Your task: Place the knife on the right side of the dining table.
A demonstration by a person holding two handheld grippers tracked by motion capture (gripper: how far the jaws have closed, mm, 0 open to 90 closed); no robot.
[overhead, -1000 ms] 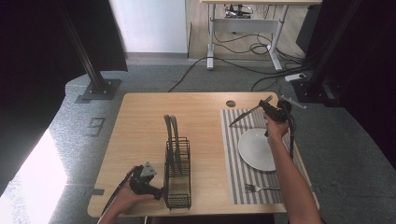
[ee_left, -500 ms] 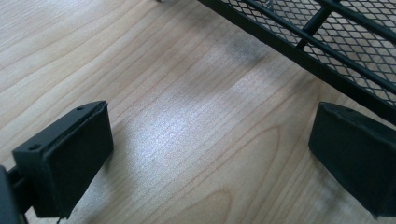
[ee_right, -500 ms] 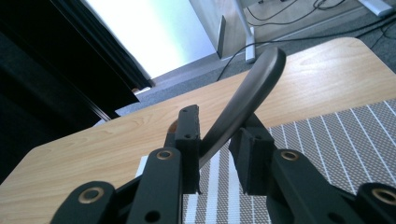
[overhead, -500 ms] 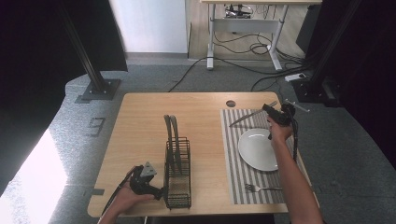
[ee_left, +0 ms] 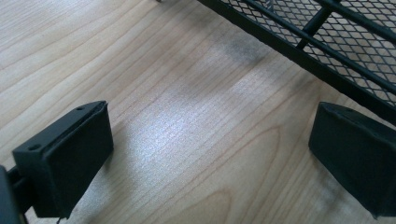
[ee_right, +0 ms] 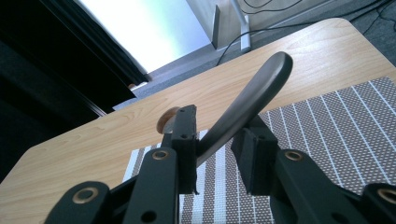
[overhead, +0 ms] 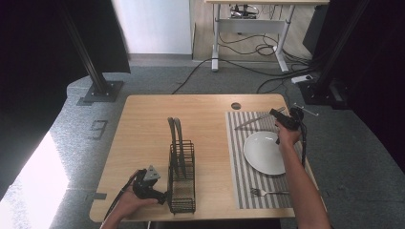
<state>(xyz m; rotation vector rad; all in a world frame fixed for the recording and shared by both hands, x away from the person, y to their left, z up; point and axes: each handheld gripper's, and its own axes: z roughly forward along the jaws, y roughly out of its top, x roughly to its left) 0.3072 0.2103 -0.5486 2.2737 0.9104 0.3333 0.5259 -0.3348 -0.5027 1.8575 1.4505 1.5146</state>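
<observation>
My right gripper (overhead: 273,114) hovers over the far end of the striped placemat (overhead: 239,162), beyond the white plate (overhead: 265,151). A grey metal knife (overhead: 250,121) reaches left from it, low over the mat. In the right gripper view the knife's handle (ee_right: 252,93) lies between the jaws of the right gripper (ee_right: 215,140) and leans on the left pad. The jaws have just been opening and no longer pinch it. My left gripper (overhead: 161,195) rests open on the table (ee_left: 177,93) beside the black wire rack (overhead: 181,171), nothing between its jaws (ee_left: 210,154).
Two thin dark pieces (overhead: 175,136) stand upright in the rack. A fork (overhead: 267,192) lies on the mat's near end. A round hole (overhead: 236,105) sits in the tabletop near the far edge. The rack's mesh base (ee_left: 327,42) runs close to my left jaws.
The right hand has come a little lower and nearer to the plate, bringing the knife down toward the mat. The left hand has stayed put.
</observation>
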